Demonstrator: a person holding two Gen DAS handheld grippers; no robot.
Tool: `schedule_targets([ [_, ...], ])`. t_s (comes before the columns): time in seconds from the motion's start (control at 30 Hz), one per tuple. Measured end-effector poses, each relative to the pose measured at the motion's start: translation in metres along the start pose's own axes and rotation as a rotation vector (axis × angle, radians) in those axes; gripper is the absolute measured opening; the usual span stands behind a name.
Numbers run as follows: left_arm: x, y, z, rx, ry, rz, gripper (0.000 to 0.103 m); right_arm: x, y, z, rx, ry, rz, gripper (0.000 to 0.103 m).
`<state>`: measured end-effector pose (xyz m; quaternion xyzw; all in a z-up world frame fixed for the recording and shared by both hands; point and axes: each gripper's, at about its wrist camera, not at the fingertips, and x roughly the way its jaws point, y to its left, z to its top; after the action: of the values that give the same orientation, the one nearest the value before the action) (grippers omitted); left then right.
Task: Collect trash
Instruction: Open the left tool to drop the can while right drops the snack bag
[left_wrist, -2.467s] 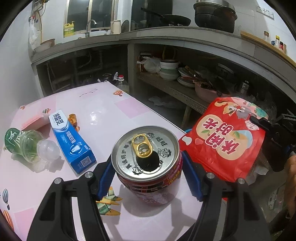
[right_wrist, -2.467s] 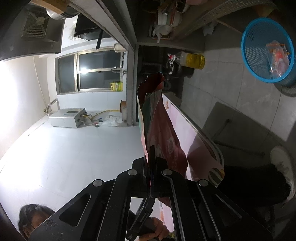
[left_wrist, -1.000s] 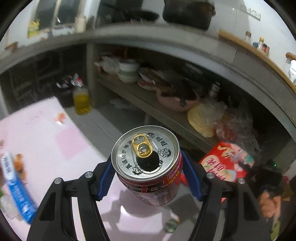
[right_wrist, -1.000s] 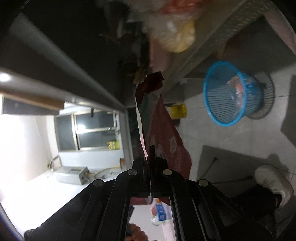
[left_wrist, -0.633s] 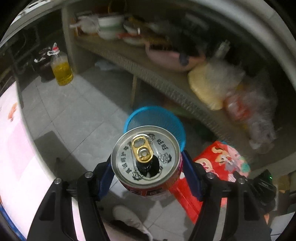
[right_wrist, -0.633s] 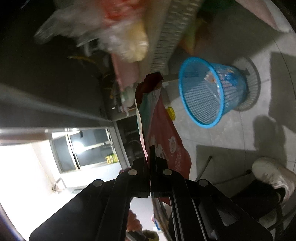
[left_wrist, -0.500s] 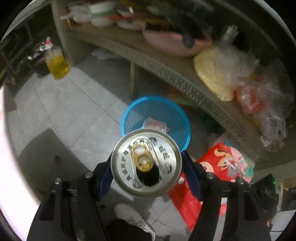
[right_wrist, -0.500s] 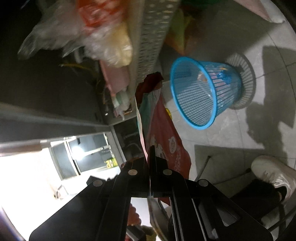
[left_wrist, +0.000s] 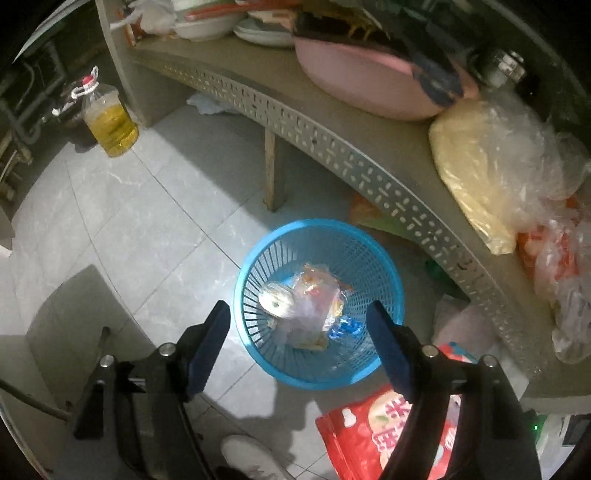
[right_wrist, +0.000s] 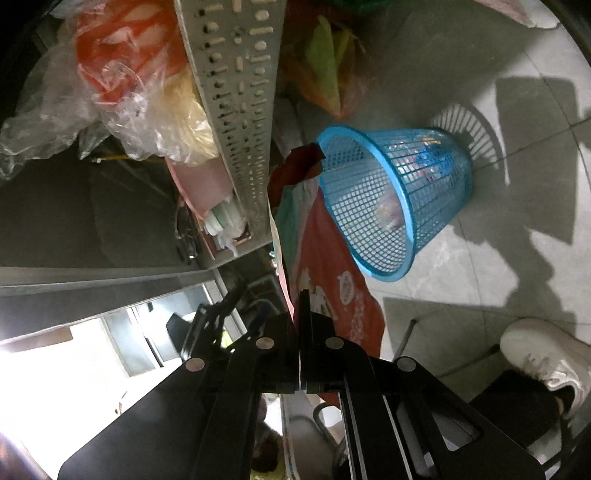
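Observation:
My left gripper (left_wrist: 297, 334) is open and empty, held above a blue mesh basket (left_wrist: 373, 243) on the floor. A can (left_wrist: 276, 300) lies inside the basket on clear plastic wrappers (left_wrist: 314, 306). My right gripper (right_wrist: 298, 317) is shut on a red snack bag (right_wrist: 328, 266), whose top edge reaches the basket's rim (right_wrist: 369, 229). The red bag also shows in the left wrist view (left_wrist: 373, 432), low and right of the basket.
A perforated grey shelf (left_wrist: 332, 144) runs above the basket, with a pink basin (left_wrist: 369, 85) and plastic bags (left_wrist: 491, 162) on it. An oil bottle (left_wrist: 110, 122) stands on the tiled floor at left. A white shoe (right_wrist: 543, 354) is near the basket.
My left gripper swung from the table to above the basket, opened, and the can dropped into the basket. My right gripper carried the red bag toward the basket.

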<state>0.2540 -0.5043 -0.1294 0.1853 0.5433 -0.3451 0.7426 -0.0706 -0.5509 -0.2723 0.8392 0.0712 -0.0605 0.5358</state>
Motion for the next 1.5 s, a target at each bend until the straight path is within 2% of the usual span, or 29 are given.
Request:
schedule_targets([
  [0.3,-0.090,0.029,-0.023,0.055,-0.098,-0.010,0.075,0.049,0.005,0.014,0.013,0.062,0.040,0.000],
  [0.4,-0.122,0.042,-0.037,0.064,-0.134,-0.005,0.076,0.084,0.021,0.022,-0.032,0.087,0.030,0.000],
  [0.47,-0.147,0.051,-0.050,0.058,-0.165,0.002,0.078,0.105,0.032,0.028,-0.094,0.092,-0.009,0.005],
  [0.53,-0.166,0.060,-0.064,0.054,-0.191,-0.005,0.079,0.124,0.041,0.037,-0.197,0.079,-0.104,0.012],
  [0.57,-0.175,0.063,-0.071,0.052,-0.203,-0.002,0.080,0.134,0.046,0.044,-0.296,0.042,-0.238,0.033],
  [0.6,-0.183,0.068,-0.078,0.050,-0.216,0.002,0.080,0.140,0.047,0.047,-0.360,0.020,-0.326,0.051],
  [0.63,-0.192,0.072,-0.087,0.047,-0.232,0.006,0.081,0.145,0.047,0.050,-0.412,0.010,-0.396,0.053],
  [0.67,-0.201,0.078,-0.096,0.038,-0.248,0.011,0.082,0.150,0.044,0.055,-0.459,-0.005,-0.513,0.053],
  [0.7,-0.208,0.082,-0.104,0.031,-0.259,0.012,0.082,0.149,0.043,0.056,-0.470,-0.009,-0.547,0.053],
  [0.97,-0.247,0.115,-0.160,-0.044,-0.338,0.033,0.083,0.101,0.055,0.034,-0.630,-0.088,-0.649,0.055],
  [1.0,-0.250,0.118,-0.165,-0.055,-0.344,0.036,0.083,0.101,0.057,0.033,-0.647,-0.098,-0.661,0.052],
  [1.03,-0.254,0.121,-0.172,-0.065,-0.355,0.037,0.083,0.095,0.064,0.025,-0.691,-0.110,-0.673,0.043],
  [1.1,-0.261,0.128,-0.182,-0.076,-0.371,0.034,0.083,0.098,0.081,0.009,-0.787,-0.101,-0.679,0.038],
  [1.17,-0.270,0.136,-0.194,-0.092,-0.392,0.034,0.083,0.116,0.098,-0.006,-0.903,-0.065,-0.698,0.038],
  [1.23,-0.275,0.143,-0.200,-0.114,-0.405,0.038,0.083,0.151,0.110,-0.021,-1.021,0.035,-0.730,0.037],
  [1.3,-0.277,0.153,-0.207,-0.143,-0.413,0.044,0.083,0.183,0.109,-0.025,-1.083,0.109,-0.781,0.037],
  [1.33,-0.276,0.155,-0.209,-0.153,-0.411,0.044,0.083,0.208,0.103,-0.023,-1.119,0.158,-0.841,0.037],
  [1.37,-0.275,0.160,-0.212,-0.164,-0.405,0.041,0.083,0.220,0.097,-0.020,-1.133,0.170,-0.886,0.037],
  [1.43,-0.272,0.166,-0.217,-0.184,-0.387,0.031,0.083,0.252,0.072,0.000,-1.113,0.251,-1.008,0.035],
  [1.5,-0.270,0.172,-0.221,-0.206,-0.378,0.021,0.083,0.277,0.026,0.033,-0.996,0.345,-1.222,0.031],
])
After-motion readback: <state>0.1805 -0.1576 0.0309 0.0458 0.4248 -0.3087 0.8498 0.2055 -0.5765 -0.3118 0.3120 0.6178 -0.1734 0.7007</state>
